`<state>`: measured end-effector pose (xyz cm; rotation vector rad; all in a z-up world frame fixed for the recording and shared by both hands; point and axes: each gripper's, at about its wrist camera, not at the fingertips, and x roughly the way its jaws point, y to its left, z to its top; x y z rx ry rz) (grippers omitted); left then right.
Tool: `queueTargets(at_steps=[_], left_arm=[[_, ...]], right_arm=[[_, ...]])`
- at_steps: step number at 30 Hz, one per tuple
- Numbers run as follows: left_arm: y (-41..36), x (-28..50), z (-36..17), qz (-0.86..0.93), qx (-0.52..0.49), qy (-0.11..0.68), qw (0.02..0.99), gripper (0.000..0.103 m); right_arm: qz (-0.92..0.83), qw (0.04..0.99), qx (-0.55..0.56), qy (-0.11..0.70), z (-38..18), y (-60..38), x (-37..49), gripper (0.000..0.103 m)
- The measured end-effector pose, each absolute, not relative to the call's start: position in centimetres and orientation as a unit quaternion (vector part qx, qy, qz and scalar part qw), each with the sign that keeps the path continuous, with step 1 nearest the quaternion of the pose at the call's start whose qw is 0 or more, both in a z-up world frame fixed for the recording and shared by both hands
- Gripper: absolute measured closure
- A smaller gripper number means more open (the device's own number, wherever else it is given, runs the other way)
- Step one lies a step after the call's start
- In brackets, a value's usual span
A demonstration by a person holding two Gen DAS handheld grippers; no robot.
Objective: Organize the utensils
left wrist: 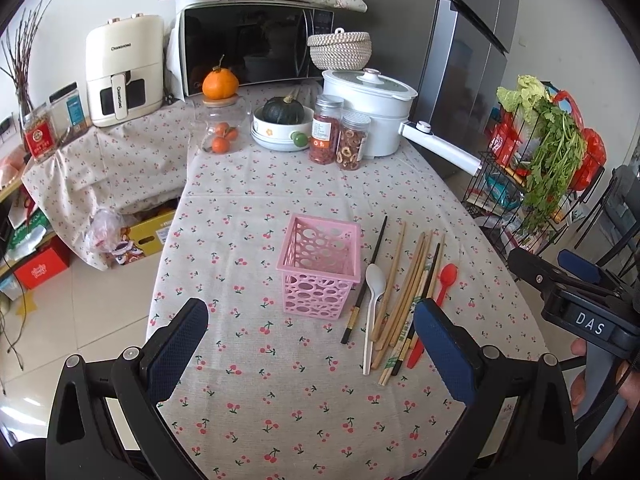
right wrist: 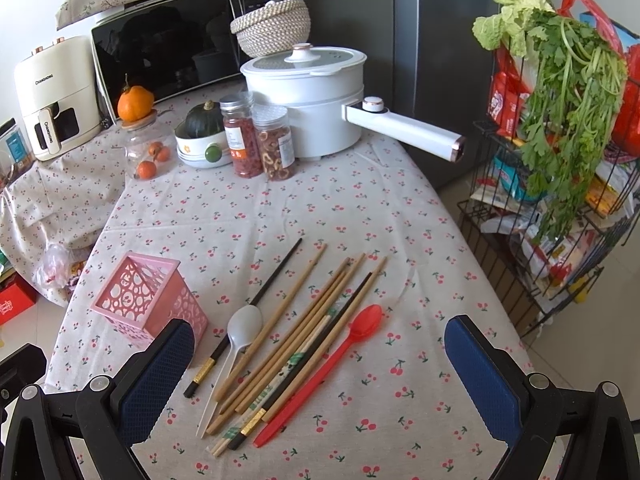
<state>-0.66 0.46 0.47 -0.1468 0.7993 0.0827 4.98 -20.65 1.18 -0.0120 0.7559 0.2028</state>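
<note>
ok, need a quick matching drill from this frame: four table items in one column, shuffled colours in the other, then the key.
Items:
1. utensil basket
2. spoon nearest the basket
3. spoon on the far side of the chopsticks
4. squash in the bowl

Colours:
A. dark green
B. red
C. pink
D. white

Pairs: 1-C, 2-D, 3-B, 4-A
</note>
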Motion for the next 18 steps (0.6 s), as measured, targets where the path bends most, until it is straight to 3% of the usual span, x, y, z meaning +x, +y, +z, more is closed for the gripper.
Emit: queueTargets(at_steps=[18], left_arm=[[0.12, -0.63, 0.11, 0.037, -0.067, 0.392, 0.917, 0.0]], right_arm=[[0.095, 0.925, 0.0, 0.367, 1.16, -20.85, 5.18, 0.0]])
